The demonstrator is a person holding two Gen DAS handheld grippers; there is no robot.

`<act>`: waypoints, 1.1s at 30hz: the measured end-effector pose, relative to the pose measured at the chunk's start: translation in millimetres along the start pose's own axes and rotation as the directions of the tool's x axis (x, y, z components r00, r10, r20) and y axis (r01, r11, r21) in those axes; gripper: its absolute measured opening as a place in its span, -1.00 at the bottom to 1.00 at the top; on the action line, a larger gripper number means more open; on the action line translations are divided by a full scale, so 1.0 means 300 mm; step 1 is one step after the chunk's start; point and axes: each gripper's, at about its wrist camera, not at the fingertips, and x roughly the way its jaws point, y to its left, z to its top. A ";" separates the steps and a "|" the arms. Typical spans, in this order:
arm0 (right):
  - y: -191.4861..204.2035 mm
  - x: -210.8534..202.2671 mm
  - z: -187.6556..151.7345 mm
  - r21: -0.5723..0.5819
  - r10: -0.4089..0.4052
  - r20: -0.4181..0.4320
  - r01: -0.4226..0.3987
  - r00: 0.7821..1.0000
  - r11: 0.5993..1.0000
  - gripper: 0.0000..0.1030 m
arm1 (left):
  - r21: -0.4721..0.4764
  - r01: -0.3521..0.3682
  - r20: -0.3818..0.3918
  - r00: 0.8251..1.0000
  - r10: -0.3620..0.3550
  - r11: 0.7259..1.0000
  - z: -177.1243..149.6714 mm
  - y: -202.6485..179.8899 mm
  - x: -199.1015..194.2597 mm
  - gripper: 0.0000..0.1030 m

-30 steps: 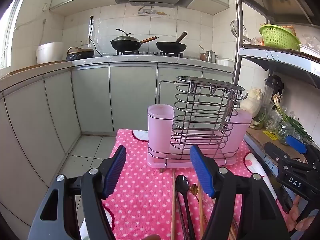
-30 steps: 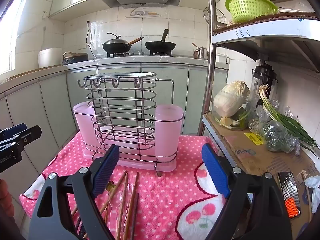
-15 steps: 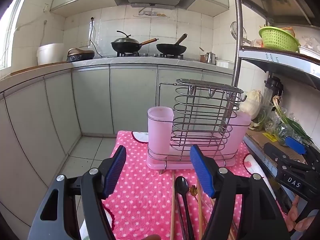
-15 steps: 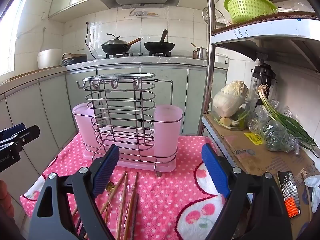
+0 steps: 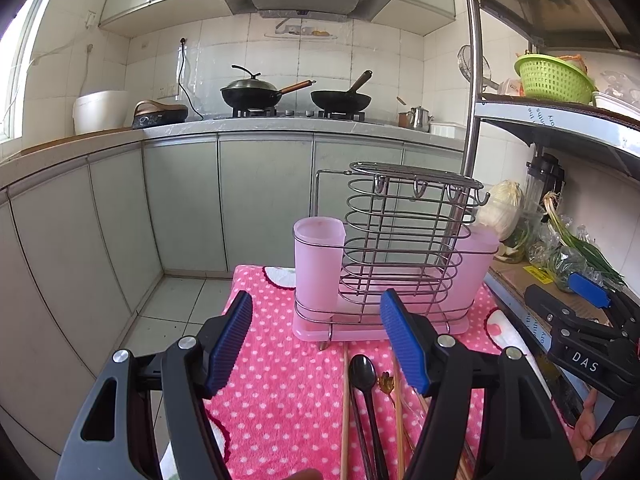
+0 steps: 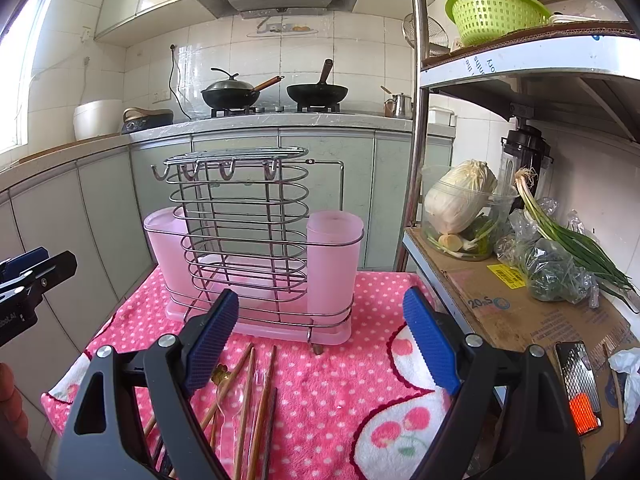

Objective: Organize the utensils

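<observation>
A wire utensil rack (image 5: 404,240) (image 6: 240,232) with a pink cup at each end, one (image 5: 318,258) at its left and one (image 6: 334,258) at its right, stands on a pink dotted towel (image 5: 280,392) (image 6: 344,392). In front of it lie wooden chopsticks (image 5: 345,408) (image 6: 262,404), a black spoon (image 5: 363,372) and a clear spoon (image 6: 230,404). My left gripper (image 5: 316,344) hovers open above the towel, the utensils under its right finger. My right gripper (image 6: 320,338) is open too, with the utensils below its left finger. Both hold nothing.
A metal shelf stands at the right with a cardboard sheet (image 6: 516,312), a cabbage in a bowl (image 6: 460,204), spring onions (image 6: 576,248) and a green basket (image 6: 496,12) above. Grey cabinets (image 5: 180,216) and a counter with two woks (image 5: 296,94) lie behind. Tiled floor (image 5: 172,312) drops off left of the towel.
Both views have shifted only slightly; the rack sits a touch higher in the left wrist view. Both grippers stay open and the utensils have not moved.
</observation>
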 end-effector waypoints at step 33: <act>-0.006 -0.021 0.025 0.006 -0.010 0.016 0.010 1.000 1.000 0.65 | 0.005 0.003 0.024 1.000 -0.004 1.000 0.012 -0.002 -0.022 0.28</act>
